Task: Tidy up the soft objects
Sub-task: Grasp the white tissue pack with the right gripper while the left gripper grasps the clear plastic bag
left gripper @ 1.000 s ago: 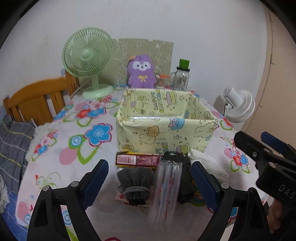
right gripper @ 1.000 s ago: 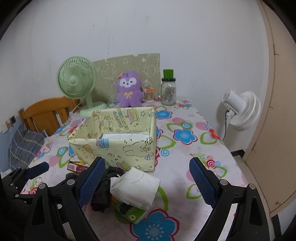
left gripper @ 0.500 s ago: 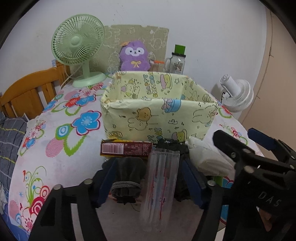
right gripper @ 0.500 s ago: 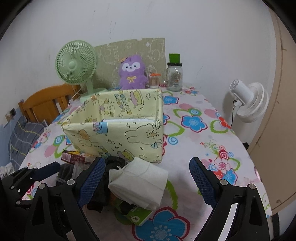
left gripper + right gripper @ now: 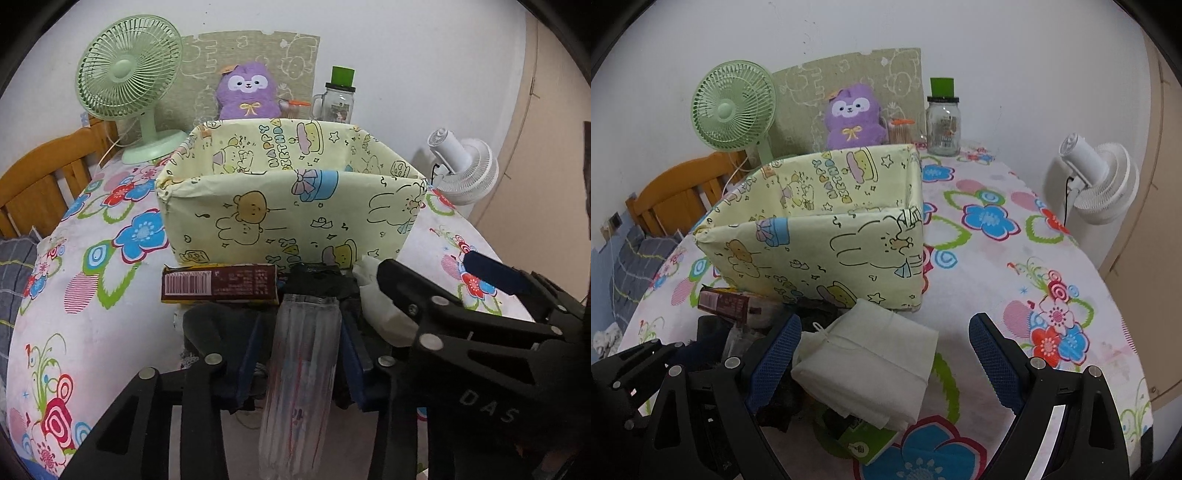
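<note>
From the left wrist: left gripper [image 5: 299, 365] low over the near edge of the floral tablecloth [image 5: 107, 258], jaws closing around a clear plastic packet [image 5: 301, 373] that stands between the blue pads [image 5: 248, 363]; pads close beside its sides, but actual pressing cannot be told. Under and around the packet, a heap of dark cloth [image 5: 214, 325], with a brown snack bar wrapper [image 5: 219, 284] lying crosswise just beyond it, barcode end to the left. Right behind the wrapper, a yellow cartoon-print box [image 5: 291, 218], open on top, nothing visible inside from this angle. To the right of the packet, a folded white cloth [image 5: 384, 314], partly hidden by the black frame of the right gripper [image 5: 436, 295] crossing the lower right. Farther back along the wall: a green desk fan [image 5: 129, 77], a purple plush toy [image 5: 247, 92], a glass jar with a green lid [image 5: 340, 99]; a white fan [image 5: 465, 170] off the table to the right, a wooden chair back [image 5: 40, 177] to the left. From the right wrist: right gripper [image 5: 882, 362] spread wide, holding nothing, its fingers straddling the folded white cloth [image 5: 871, 365] without touching it on the right side; left pad [image 5: 774, 363] just beside the cloth's edge. White cloth resting on a green package [image 5: 864, 439] and against dark cloth [image 5: 783, 398], just in front of the yellow box [image 5: 820, 240]. Brown wrapper [image 5: 727, 302] at the box's left foot; left gripper's black frame [image 5: 646, 373] in the lower left corner.
</note>
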The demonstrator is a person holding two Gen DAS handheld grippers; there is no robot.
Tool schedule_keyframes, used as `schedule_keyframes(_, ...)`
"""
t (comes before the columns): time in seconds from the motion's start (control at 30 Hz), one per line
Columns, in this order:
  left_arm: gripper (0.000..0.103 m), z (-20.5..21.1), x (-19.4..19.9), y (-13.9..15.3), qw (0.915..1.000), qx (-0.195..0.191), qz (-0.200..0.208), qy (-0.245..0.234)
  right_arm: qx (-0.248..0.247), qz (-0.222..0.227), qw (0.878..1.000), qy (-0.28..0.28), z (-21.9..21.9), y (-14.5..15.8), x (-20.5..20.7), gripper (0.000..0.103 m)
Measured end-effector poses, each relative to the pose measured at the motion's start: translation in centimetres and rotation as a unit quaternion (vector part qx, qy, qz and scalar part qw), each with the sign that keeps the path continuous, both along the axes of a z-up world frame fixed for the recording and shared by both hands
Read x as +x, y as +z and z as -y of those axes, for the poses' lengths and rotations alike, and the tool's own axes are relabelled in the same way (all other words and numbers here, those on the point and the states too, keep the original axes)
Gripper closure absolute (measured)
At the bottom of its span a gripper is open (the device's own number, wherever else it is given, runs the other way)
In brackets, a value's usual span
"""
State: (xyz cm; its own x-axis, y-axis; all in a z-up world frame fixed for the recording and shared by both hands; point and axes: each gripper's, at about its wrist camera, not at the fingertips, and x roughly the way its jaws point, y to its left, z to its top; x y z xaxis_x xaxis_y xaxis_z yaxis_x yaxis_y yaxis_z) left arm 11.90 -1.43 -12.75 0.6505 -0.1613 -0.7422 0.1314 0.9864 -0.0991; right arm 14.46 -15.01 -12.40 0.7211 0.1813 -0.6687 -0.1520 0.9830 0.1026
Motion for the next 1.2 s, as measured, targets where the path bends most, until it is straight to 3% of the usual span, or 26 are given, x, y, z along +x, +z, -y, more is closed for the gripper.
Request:
schedule_keyframes(0.13,0.071,0.0,0.2,-0.2,0.9999,-0.009,-0.001,-0.005,0.023,-0.021,1.000,0.001,0.2,-0.7,0.6,0.010)
schedule_keyframes(0.43,0.081,0.1,0.3,-0.5,0.9999,-0.008,-0.005,-0.004,0.042,-0.061,0.997,0.008,-0.2,-1.9,1.1,0.027)
schedule_keyframes(0.8,0.082,0.4,0.1,-0.3,1.0000,0.002,0.001,-0.007,0.042,-0.041,0.998,0.015,-0.8,-0.9,0.4,0.069)
schedule_keyframes(1.2,0.086,0.5,-0.7,1.1,0.9995,0.005,0.030,-0.007,0.040,-0.010,0.999,0.013,-0.5,1.0,-0.7,0.073)
